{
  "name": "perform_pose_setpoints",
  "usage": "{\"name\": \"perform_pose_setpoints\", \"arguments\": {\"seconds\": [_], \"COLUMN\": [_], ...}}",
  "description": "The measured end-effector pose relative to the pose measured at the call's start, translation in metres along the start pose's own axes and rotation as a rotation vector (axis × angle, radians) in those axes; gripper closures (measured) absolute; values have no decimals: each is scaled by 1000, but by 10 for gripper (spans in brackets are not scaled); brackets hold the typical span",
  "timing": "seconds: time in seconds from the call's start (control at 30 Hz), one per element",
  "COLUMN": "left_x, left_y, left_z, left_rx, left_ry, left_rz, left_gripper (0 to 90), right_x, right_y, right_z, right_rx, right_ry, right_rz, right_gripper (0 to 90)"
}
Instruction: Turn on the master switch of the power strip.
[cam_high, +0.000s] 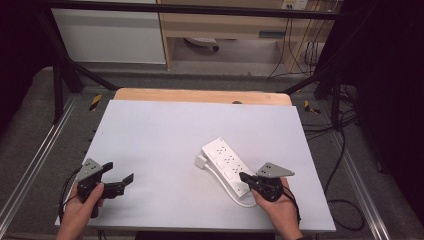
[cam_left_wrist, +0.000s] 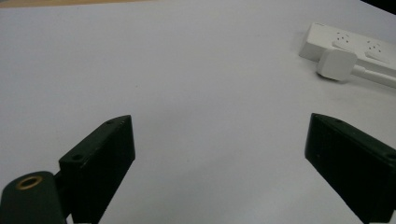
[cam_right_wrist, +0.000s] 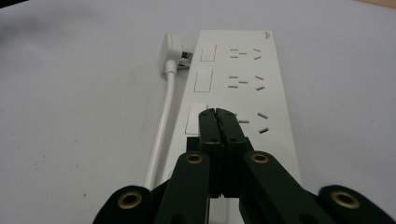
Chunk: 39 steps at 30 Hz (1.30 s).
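Power strip (cam_right_wrist: 238, 88) under closed fingers (cam_right_wrist: 208, 126)

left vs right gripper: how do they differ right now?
The left gripper has its jaws wide apart; the right gripper has them closed together. The left gripper hovers over bare table, while the right gripper's tips sit over the power strip beside a switch. Both are black and hand-held.

I see my right gripper (cam_right_wrist: 218, 113) with its jaws pressed together, the tips over the nearest socket row of the white power strip (cam_right_wrist: 243, 88), just beside its rocker switch (cam_right_wrist: 195, 119). The strip's white cable (cam_right_wrist: 163, 126) runs along its left side to a plug (cam_right_wrist: 173, 51) lying on the tabletop (cam_right_wrist: 79, 116).
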<state>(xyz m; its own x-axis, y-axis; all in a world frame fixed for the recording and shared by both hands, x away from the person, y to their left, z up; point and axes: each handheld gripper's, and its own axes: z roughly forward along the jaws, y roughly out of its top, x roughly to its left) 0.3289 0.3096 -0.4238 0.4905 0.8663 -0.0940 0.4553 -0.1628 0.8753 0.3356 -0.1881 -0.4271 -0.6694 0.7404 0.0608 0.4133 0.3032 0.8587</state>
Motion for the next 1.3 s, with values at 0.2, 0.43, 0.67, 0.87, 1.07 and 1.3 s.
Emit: {"name": "perform_pose_setpoints", "arguments": {"seconds": [0.2, 0.43, 0.67, 0.87, 1.07, 1.3], "left_x": [-1, -2, -3, -4, -4, -5], "left_y": [0, 1, 1, 1, 1, 1], "left_z": [0, -1, 0, 0, 0, -1], "left_rx": [-1, 0, -3, -6, -7, -8], "left_ry": [-6, -9, -16, -17, -20, -21], "left_rz": [1, 5, 5, 1, 1, 2], "left_gripper": [84, 84, 85, 84, 84, 84], "right_x": [-3, -8, -17, -21, -26, -31], "right_y": [2, 4, 7, 8, 8, 8], "right_z": [-1, -3, -2, -5, -7, -11], "right_rx": [-16, -32, -47, -67, -84, -111], "right_ry": [-9, -23, -46, -58, -69, -81], "right_rz": [4, 12, 28, 36, 47, 66], "right_gripper": [900, 900, 900, 889, 843, 746]}}
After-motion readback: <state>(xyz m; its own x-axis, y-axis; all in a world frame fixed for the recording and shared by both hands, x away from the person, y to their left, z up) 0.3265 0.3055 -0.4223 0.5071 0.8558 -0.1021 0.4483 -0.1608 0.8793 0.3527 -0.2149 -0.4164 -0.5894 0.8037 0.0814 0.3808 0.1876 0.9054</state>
